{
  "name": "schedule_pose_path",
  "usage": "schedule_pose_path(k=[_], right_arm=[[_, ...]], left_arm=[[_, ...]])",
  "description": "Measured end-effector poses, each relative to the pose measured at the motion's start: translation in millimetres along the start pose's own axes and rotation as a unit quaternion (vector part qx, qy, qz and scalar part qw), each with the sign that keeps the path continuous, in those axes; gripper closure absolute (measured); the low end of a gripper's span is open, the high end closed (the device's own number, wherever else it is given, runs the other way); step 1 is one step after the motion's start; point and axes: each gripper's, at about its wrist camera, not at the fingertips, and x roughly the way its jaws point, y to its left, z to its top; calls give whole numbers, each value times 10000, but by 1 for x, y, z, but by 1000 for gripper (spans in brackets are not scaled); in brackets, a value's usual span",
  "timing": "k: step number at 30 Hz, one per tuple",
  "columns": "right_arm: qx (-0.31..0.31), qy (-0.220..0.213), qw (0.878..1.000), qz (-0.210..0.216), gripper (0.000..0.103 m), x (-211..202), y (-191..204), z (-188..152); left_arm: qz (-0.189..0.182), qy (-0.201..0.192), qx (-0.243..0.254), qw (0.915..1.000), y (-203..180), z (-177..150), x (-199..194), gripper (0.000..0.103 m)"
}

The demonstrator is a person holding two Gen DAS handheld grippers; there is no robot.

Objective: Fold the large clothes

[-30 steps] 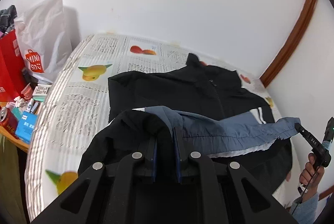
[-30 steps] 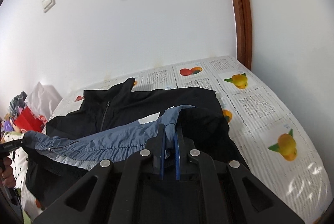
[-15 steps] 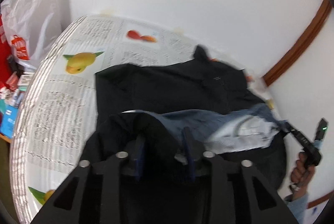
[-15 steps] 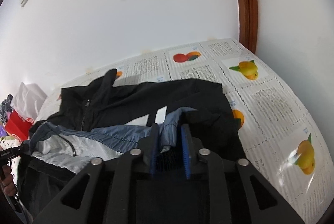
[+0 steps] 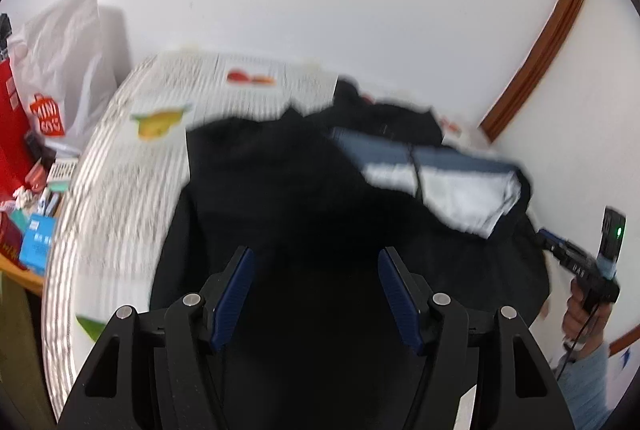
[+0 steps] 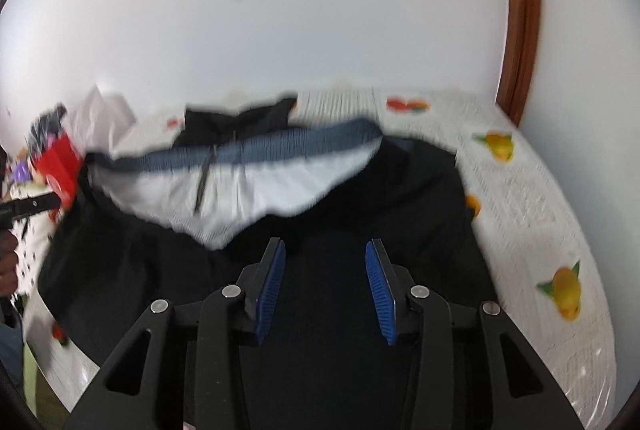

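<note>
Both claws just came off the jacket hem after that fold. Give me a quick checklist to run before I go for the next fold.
1. Left claw free of cloth: ok, its jaws are opening and nothing sits between the pads.
2. Right claw free of cloth: ok, jaws opening, pads bare.
3. Black jacket resting on the fruit-print cover: ok.
4. Folded-up hem lying flat: not ok, the blue and white lining shows, rumpled and uneven.
5. Collar and zip straight: cannot tell, the frames are blurred.
6. Jacket's near edge on the surface: cannot tell, hidden under the claws.
</note>
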Motion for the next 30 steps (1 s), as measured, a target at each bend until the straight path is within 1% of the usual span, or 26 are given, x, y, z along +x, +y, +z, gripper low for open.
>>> schedule_pose_path(k=[4, 6, 8, 10, 12, 14, 18, 20, 21, 22, 27, 30], right_arm=[[143, 536, 9984, 127, 61, 37, 5, -8], [104, 733, 9969, 254, 61, 55, 11, -6], [62, 838, 9961, 257, 61, 70, 17, -2], [-30, 832, 9963, 199, 61, 86, 23, 7], [-43, 772, 9970, 60, 62, 96, 24, 20], [-16, 570, 9983, -80, 62, 100, 19, 35], [-36, 303, 9983, -488, 62, 110, 6, 56], [-79, 195, 9969, -757, 62, 116, -3, 61], [-86, 193, 9955, -928, 62, 121, -9, 63], [-65, 218, 9947, -1002, 62, 126, -14, 64], [257, 390, 9950, -878, 62, 142, -44, 63], [327, 401, 9954, -801, 62, 148, -57, 65]], left_arm=[[326, 321, 307, 9985, -13, -7, 27, 41], [443, 378, 486, 9971, -21, -4, 41, 41], [649, 381, 644, 9951, -26, 2, 55, 41], [890, 337, 702, 9930, -28, 13, 67, 41], [1067, 162, 706, 9916, -26, 24, 71, 41], [1329, -59, 682, 9888, -21, 36, 73, 41], [1692, -378, 599, 9830, -10, 53, 76, 41], [1767, -327, 502, 9824, 0, 58, 83, 41], [1752, -293, 461, 9830, 3, 58, 86, 41], [1731, -244, 416, 9837, 6, 59, 91, 41], [1836, -158, 498, 9816, 2, 56, 109, 41], [1816, -157, 481, 9821, -3, 59, 118, 41]])
